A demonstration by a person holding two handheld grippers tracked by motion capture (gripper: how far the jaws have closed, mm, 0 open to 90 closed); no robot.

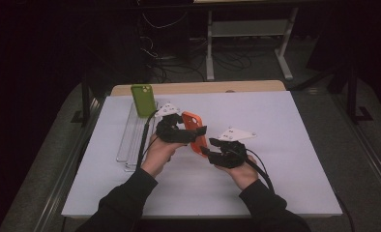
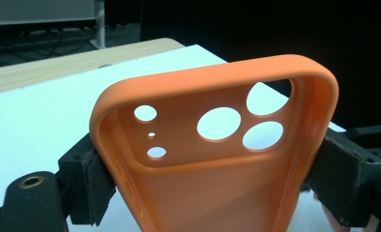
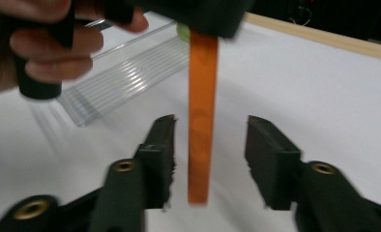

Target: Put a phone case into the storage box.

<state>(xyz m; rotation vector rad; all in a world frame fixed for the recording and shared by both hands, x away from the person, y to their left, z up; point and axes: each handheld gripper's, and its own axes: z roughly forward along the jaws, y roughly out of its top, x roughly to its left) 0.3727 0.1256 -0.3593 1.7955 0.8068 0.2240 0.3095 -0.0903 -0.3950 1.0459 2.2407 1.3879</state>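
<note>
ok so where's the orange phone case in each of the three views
High view: the orange silicone phone case is at table centre, between the two grippers.
Left gripper view: fills the middle, camera holes up, pinched at both side edges.
Right gripper view: seen edge-on as a thin upright strip between open jaws, not touched.
Shared landmark: the clear ribbed plastic rack, at left in the high view, upper left in the right gripper view.
</note>
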